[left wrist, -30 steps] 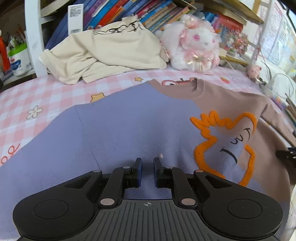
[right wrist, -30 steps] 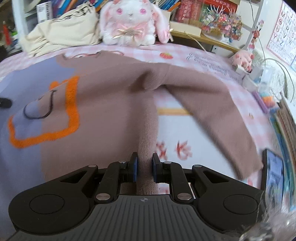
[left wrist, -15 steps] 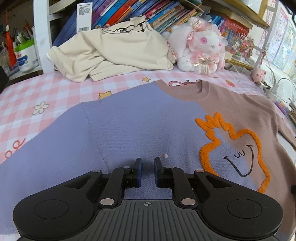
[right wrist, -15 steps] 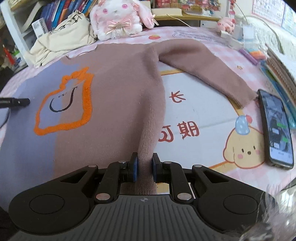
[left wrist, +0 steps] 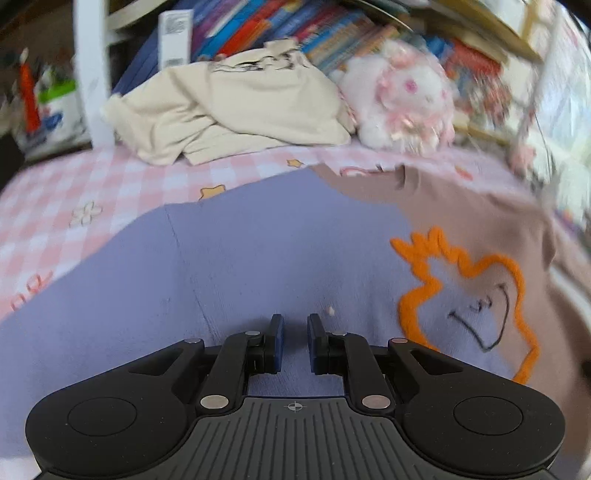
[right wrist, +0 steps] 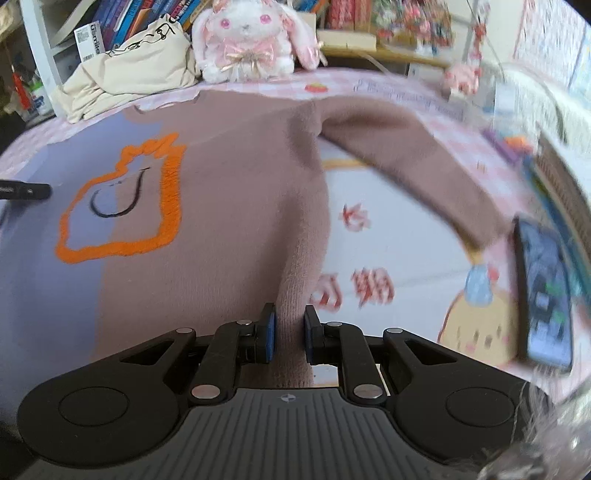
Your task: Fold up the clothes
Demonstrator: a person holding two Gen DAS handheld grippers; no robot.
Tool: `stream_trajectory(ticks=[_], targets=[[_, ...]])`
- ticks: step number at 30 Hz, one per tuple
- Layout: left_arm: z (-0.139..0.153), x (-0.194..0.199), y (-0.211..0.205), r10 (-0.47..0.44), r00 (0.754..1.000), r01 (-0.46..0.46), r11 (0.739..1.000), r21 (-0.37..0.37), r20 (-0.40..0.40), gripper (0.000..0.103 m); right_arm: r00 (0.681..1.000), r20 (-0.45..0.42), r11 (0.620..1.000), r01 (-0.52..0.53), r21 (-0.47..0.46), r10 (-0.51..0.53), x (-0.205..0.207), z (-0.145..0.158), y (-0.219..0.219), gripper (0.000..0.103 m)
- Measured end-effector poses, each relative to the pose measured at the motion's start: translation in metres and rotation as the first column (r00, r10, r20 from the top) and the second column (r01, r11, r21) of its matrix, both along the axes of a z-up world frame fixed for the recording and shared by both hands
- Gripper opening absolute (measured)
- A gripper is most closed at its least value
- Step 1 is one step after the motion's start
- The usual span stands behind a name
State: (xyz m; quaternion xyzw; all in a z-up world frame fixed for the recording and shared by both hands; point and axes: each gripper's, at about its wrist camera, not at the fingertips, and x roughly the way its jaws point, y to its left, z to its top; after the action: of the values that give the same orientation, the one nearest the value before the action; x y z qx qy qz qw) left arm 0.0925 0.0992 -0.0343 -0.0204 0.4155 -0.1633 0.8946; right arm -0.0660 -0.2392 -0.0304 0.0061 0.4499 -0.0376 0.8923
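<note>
A sweater, lilac on one half and brown on the other with an orange outlined figure, lies spread face up on the pink bed cover (left wrist: 258, 258) (right wrist: 229, 206). My left gripper (left wrist: 294, 328) is at the lilac hem, its jaws narrowly apart with lilac fabric between the pads. My right gripper (right wrist: 287, 317) pinches the brown side edge near the hem between its pads. The brown sleeve (right wrist: 413, 162) stretches out to the right. The left gripper's tip shows at the far left of the right wrist view (right wrist: 26, 191).
A crumpled cream garment (left wrist: 240, 107) (right wrist: 129, 70) and a white plush rabbit (left wrist: 402, 99) (right wrist: 251, 37) lie at the back before a bookshelf (left wrist: 258, 29). A phone (right wrist: 546, 291) lies on the cover at the right, with books (right wrist: 561, 177) beyond it.
Both views have shifted and blurred as the hands move with the hem. The right view has tilted back down towards the sweater and the sleeve lies further out to the right.
</note>
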Motion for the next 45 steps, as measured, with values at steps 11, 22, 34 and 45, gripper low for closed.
stream_trajectory(ticks=[11, 22, 34, 45], targets=[[0.000, 0.044, 0.005, 0.081, 0.996, -0.082, 0.996, -0.041, -0.029, 0.015, 1.000, -0.009, 1.000, -0.010, 0.010, 0.010, 0.027, 0.000, -0.007, 0.014], [0.022, -0.022, 0.035, 0.113, 0.992, -0.116, 0.992, -0.055, -0.056, 0.016, 0.998, -0.065, 0.990, 0.028, 0.140, -0.019, -0.010, 0.005, -0.017, 0.022], [-0.007, -0.044, 0.118, 0.377, 0.858, -0.506, 0.737, -0.447, -0.349, 0.035, 0.999, -0.046, 0.998, -0.002, 0.067, 0.005, -0.019, 0.005, -0.006, 0.014], [-0.024, -0.012, 0.127, 0.497, 0.777, -0.629, 0.601, -0.493, -0.386, 0.020, 0.999, -0.038, 1.000, -0.013, 0.028, 0.014, -0.023, 0.004, 0.003, 0.014]])
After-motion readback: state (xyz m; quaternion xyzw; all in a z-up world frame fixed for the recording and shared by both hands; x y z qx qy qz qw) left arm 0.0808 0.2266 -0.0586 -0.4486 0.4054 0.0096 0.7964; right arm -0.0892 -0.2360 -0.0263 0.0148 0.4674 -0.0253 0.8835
